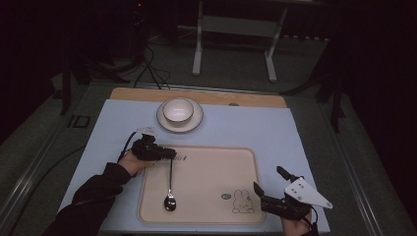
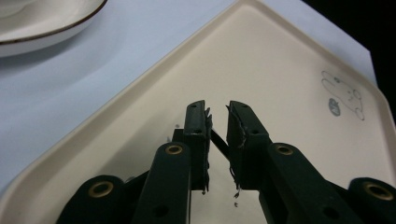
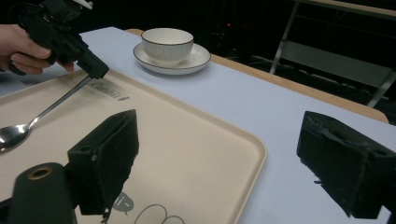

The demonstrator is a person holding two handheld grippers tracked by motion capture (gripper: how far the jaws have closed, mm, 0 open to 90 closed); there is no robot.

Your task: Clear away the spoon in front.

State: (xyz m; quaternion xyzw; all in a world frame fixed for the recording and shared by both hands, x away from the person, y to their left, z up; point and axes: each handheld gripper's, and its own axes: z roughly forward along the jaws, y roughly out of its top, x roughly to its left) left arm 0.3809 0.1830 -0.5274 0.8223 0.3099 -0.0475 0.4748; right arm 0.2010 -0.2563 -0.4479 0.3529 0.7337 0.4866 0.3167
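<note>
A metal spoon [image 1: 170, 195] lies lengthwise on the beige tray [image 1: 211, 167], its bowl resting near the tray's front left. My left gripper [image 1: 169, 154] is shut on the top end of the spoon's handle at the tray's back left corner. In the left gripper view the thin handle [image 2: 219, 141] crosses between the nearly closed pads of the left gripper [image 2: 217, 109]. In the right gripper view the spoon [image 3: 28, 126] slopes up from the tray [image 3: 187, 140] into the left gripper [image 3: 95, 70]. My right gripper [image 1: 268, 180] stands open at the tray's front right corner, nothing between its jaws [image 3: 219, 135].
A white cup [image 1: 178, 110] sits on a saucer [image 1: 195, 123] behind the tray, on the pale blue mat [image 1: 275, 132]. A rabbit drawing [image 1: 242, 201] marks the tray's front right. The wooden table edge [image 1: 255, 101] runs along the back. The saucer's rim [image 2: 46, 32] shows left of the tray [image 2: 280, 70].
</note>
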